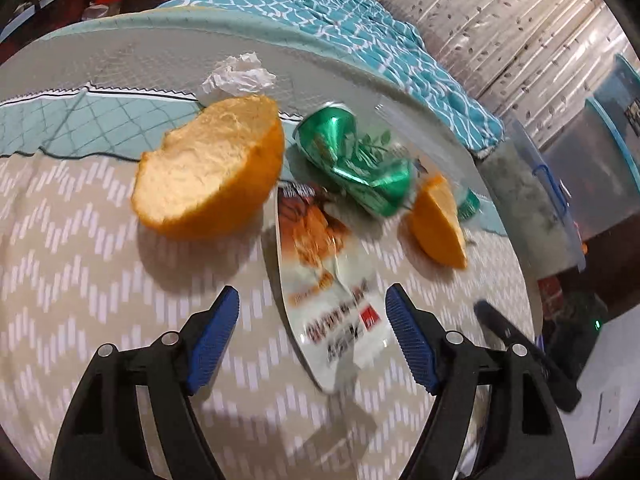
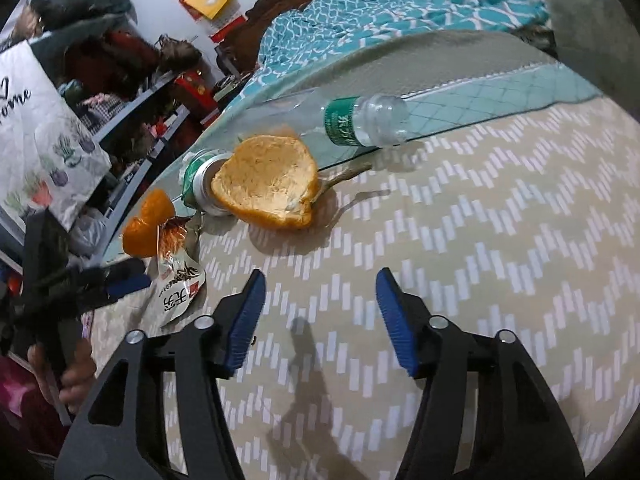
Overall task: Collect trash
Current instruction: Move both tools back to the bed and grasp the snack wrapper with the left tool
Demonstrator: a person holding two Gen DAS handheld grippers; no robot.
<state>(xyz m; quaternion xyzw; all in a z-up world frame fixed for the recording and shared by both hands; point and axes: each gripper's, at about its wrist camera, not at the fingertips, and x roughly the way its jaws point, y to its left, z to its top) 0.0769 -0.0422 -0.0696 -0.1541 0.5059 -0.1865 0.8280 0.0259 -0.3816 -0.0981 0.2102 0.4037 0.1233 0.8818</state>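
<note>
My left gripper (image 1: pixel 312 300) is open, its jaws on either side of a crumpled snack wrapper (image 1: pixel 328 280) lying on the chevron cloth. Beyond it lie a large orange peel (image 1: pixel 208 168), a crushed green can (image 1: pixel 356 160), a small peel piece (image 1: pixel 438 224) and a crumpled white tissue (image 1: pixel 240 76). My right gripper (image 2: pixel 318 280) is open and empty above bare cloth. In the right wrist view the large peel (image 2: pixel 268 180) sits ahead, with the can (image 2: pixel 198 184) behind it, a clear plastic bottle (image 2: pixel 360 122), the small peel (image 2: pixel 146 224) and the wrapper (image 2: pixel 176 280) at left.
The beige chevron cloth (image 2: pixel 480 240) covers the round table. A teal patterned quilt (image 1: pixel 340 12) lies beyond it. Clear storage bins (image 1: pixel 580 168) stand off the table's right side. A cluttered shelf (image 2: pixel 120 80) stands at left. The left gripper (image 2: pixel 100 280) shows at the right wrist view's left edge.
</note>
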